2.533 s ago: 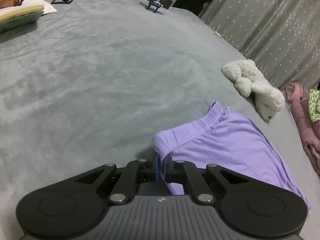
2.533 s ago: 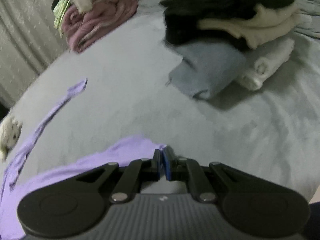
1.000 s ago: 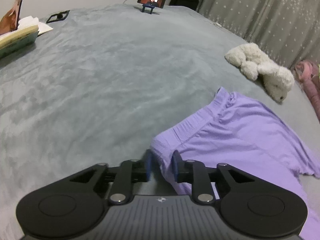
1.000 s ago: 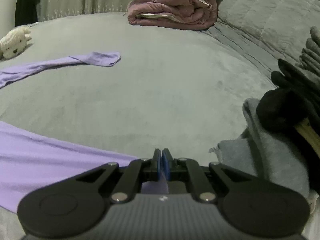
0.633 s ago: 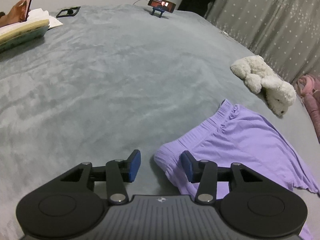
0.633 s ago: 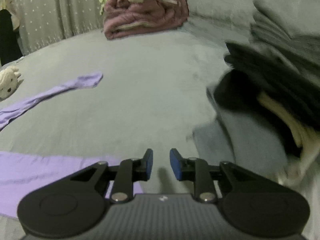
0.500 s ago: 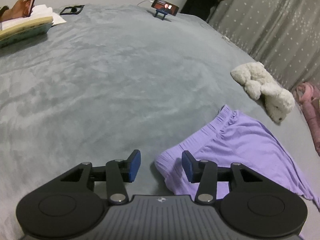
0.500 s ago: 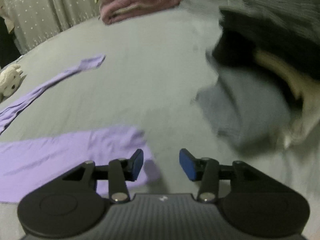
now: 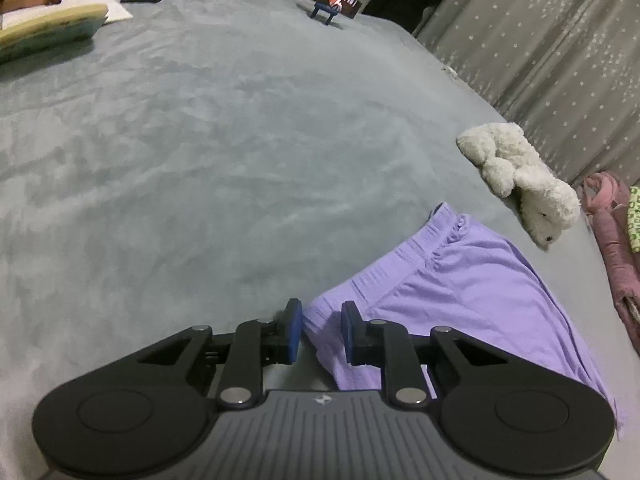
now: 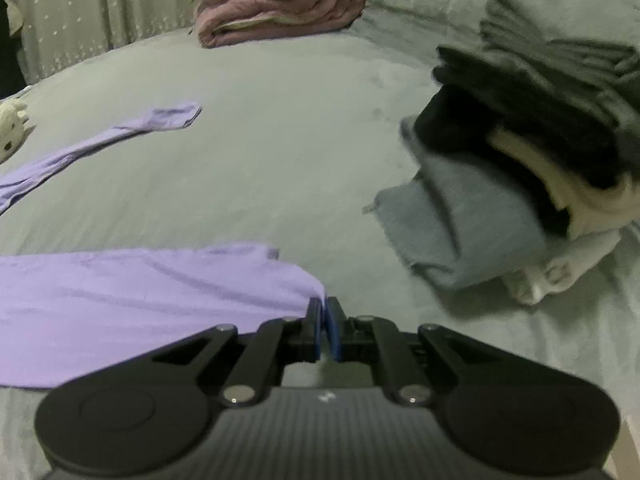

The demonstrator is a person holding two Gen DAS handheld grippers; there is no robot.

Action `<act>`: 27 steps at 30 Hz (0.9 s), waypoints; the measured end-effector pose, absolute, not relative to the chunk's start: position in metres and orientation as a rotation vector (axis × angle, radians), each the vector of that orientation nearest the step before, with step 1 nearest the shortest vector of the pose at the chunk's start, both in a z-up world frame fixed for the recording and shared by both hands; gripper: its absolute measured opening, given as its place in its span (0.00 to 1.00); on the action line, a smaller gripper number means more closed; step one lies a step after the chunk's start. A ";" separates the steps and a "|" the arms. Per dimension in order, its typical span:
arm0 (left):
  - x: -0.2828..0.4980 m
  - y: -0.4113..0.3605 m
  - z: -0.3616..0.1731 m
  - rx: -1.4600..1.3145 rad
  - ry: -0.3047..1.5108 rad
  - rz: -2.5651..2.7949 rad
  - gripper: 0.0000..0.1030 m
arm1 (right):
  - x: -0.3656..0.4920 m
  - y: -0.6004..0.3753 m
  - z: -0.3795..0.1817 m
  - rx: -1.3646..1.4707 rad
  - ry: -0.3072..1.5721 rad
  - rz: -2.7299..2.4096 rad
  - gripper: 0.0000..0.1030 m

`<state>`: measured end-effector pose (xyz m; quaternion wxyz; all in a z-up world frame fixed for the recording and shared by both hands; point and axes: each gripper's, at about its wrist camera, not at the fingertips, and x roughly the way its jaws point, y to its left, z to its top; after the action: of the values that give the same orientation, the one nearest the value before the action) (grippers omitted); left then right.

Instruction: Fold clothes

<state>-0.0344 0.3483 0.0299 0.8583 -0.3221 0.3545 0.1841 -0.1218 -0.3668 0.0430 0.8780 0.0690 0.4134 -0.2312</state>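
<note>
Lying flat on the grey bed [image 9: 200, 140] are the purple pants [image 9: 460, 280], with one thin leg stretched far out toward the pink blanket [image 10: 280, 0]. The left tongs [image 9: 319, 332] are partly apart, with the waistband corner sitting between them but not pinched. The right tongs [image 10: 324, 330] are pinched tight on the end of the other leg. The pants look thin, soft and light, so they will flop and wrinkle. Corners and the thick waistband look like the best places to grab.
</note>
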 end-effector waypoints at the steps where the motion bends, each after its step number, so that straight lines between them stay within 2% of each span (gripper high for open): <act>1: -0.035 0.348 0.031 -0.668 0.749 0.384 0.18 | -0.122 -0.367 0.045 0.138 0.854 -0.494 0.04; 4: -0.033 0.342 0.032 -0.613 0.768 0.371 0.10 | -0.121 -0.368 0.049 0.130 0.834 -0.520 0.04; 9: -0.032 0.339 0.033 -0.579 0.798 0.366 0.09 | -0.123 -0.370 0.050 0.114 0.829 -0.553 0.04; 10: -0.032 0.339 0.033 -0.583 0.801 0.366 0.10 | -0.123 -0.369 0.049 0.109 0.836 -0.549 0.04; 13: -0.031 0.341 0.032 -0.592 0.817 0.363 0.26 | -0.117 -0.363 0.039 0.072 0.880 -0.504 0.04; 19: -0.039 0.355 0.040 -0.646 0.764 0.395 0.34 | -0.110 -0.363 0.034 0.101 0.881 -0.480 0.08; 22: -0.034 0.357 0.048 -0.615 0.731 0.428 0.35 | -0.110 -0.370 0.046 0.082 0.838 -0.510 0.21; 27: 0.011 0.338 0.059 -0.535 0.731 0.370 0.36 | -0.094 -0.382 0.057 0.093 0.800 -0.494 0.24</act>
<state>0.0112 0.3382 0.0588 0.8826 -0.2568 0.3513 0.1779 -0.0938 -0.3824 0.0568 0.8904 0.0448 0.3854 -0.2379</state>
